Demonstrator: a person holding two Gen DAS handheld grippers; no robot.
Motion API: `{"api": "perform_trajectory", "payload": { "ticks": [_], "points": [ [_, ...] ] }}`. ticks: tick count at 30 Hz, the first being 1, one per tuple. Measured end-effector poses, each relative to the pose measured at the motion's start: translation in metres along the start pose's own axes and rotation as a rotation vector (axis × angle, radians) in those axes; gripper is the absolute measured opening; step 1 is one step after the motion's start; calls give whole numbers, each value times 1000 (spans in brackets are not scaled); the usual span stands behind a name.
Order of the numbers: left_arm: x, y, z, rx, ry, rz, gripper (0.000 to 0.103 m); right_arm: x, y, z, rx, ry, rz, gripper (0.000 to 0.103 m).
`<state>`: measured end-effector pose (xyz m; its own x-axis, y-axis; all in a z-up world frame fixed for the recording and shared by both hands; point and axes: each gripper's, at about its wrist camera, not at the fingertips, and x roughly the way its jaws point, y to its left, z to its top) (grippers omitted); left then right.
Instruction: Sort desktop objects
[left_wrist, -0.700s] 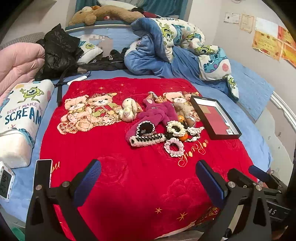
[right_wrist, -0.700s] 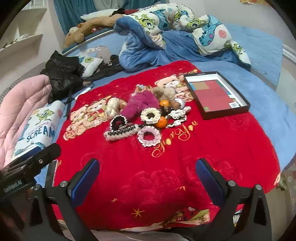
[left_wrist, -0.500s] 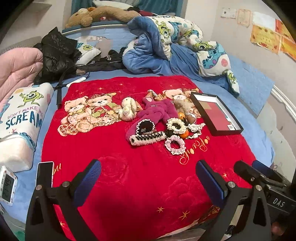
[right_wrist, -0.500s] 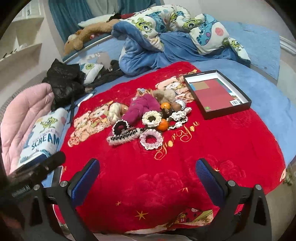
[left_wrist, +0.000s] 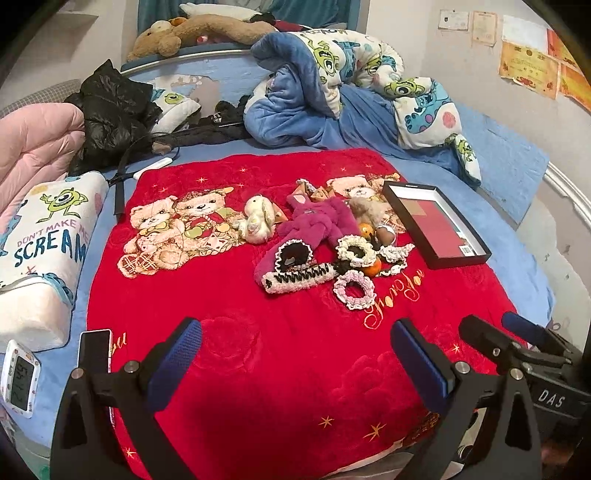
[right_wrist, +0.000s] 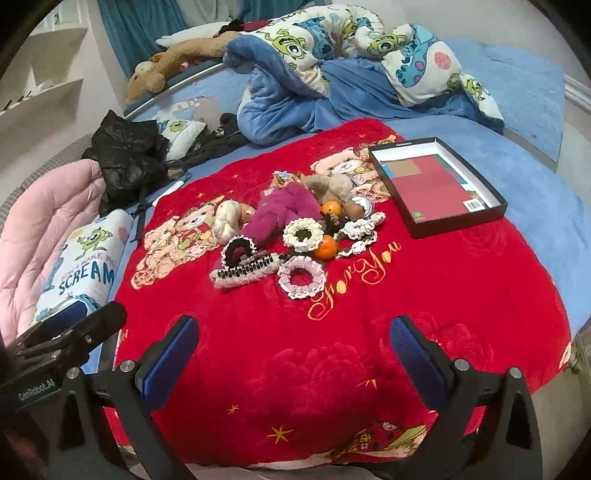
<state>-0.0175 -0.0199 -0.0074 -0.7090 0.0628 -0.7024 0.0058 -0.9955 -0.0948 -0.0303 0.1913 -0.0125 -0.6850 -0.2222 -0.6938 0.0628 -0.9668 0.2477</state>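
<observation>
A pile of small things lies mid-bed on a red blanket (left_wrist: 229, 317): a magenta plush (left_wrist: 317, 225), a cream plush (left_wrist: 256, 221), crocheted scrunchies (left_wrist: 354, 288), a hair claw (left_wrist: 299, 277) and small oranges (left_wrist: 372, 266). A black shallow box (left_wrist: 436, 225) with a red inside sits to their right. The pile (right_wrist: 291, 229) and the box (right_wrist: 437, 184) also show in the right wrist view. My left gripper (left_wrist: 295, 360) and right gripper (right_wrist: 293, 354) are open and empty, well short of the pile.
A Monsters pillow (left_wrist: 40, 254), a phone (left_wrist: 94, 350) and a small clock (left_wrist: 20, 378) lie at the left. Blue bedding (left_wrist: 332, 99), a black jacket (left_wrist: 110, 110) and a pink quilt (left_wrist: 29, 147) are at the back. The right gripper shows in the left view (left_wrist: 517, 354).
Both grippers have risen and drawn back a little, so the pile and box look slightly farther. Nothing was taken hold of.
</observation>
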Motion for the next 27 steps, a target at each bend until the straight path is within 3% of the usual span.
{"api": "perform_trajectory", "payload": {
  "ticks": [12, 18, 27],
  "points": [
    [1, 0, 0, 12, 0, 9, 102, 3, 2, 6, -27, 5, 26, 103],
    [3, 16, 3, -39, -31, 24, 102, 10, -2, 4, 3, 51, 27, 103],
    [14, 11, 8, 10, -37, 24, 102, 15, -1, 2, -42, 40, 36, 103]
  ]
}}
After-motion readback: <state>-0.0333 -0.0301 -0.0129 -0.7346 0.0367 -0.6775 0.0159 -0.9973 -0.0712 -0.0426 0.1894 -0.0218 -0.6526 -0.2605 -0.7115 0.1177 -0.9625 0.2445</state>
